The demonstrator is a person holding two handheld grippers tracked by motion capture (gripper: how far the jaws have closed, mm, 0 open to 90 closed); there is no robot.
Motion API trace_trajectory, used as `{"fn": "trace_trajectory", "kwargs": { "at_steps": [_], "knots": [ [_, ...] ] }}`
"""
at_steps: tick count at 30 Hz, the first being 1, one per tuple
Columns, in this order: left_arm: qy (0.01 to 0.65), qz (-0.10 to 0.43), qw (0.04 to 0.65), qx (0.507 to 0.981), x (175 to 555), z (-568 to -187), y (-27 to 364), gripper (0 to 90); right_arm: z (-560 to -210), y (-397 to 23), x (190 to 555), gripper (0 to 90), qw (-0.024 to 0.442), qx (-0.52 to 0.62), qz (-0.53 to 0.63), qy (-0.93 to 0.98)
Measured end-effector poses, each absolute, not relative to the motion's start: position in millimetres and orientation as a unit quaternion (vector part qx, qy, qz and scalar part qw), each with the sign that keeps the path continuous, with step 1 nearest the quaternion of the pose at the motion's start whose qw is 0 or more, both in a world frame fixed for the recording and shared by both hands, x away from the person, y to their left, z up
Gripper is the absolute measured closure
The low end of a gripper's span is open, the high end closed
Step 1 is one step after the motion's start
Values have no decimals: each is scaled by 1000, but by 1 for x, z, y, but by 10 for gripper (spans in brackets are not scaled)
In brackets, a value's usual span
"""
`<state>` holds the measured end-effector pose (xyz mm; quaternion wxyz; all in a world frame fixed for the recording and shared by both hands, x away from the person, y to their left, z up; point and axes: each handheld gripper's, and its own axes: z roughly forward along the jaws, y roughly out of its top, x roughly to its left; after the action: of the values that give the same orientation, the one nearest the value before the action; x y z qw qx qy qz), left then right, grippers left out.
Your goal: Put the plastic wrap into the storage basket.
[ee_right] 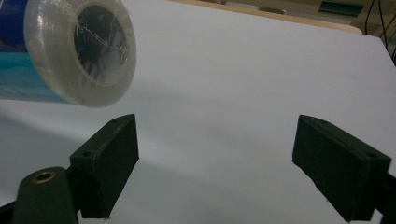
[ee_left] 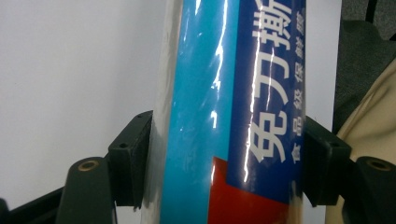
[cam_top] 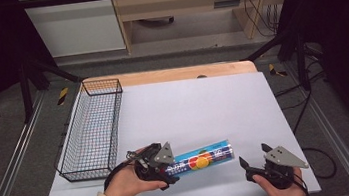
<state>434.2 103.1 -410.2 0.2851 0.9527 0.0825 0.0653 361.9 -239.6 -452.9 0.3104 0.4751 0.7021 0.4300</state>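
Note:
A blue and teal roll of cling film [cam_top: 201, 158] with red and orange print lies level, lifted a little above the white table sheet [cam_top: 199, 110]. My left gripper [cam_top: 169, 171] is shut on its left end. In the left gripper view both black pads [ee_left: 133, 158] press the roll [ee_left: 224, 116] from either side. My right gripper [cam_top: 252, 156] stands open near the table's front right, a short way from the roll's free end. The right gripper view has that clear-wrapped end [ee_right: 88, 46] at the upper left, above and apart from the jaws.
A black wire basket [cam_top: 91, 131] stands along the left side of the table sheet. Beyond the sheet runs a wooden table edge [cam_top: 174, 74]. Black frame legs and cables stand on the floor at both sides.

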Motion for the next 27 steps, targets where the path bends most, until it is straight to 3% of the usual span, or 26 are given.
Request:
{"fn": "trace_trajectory", "kwargs": {
  "at_steps": [14,27],
  "knots": [
    [97,72,306,944,431,-400,110,308,-453,-239,362,147,311,475,430,702],
    [128,105,336,927,423,-366,128,310,-452,-238,361,141,311,472,435,701]
  ]
}}
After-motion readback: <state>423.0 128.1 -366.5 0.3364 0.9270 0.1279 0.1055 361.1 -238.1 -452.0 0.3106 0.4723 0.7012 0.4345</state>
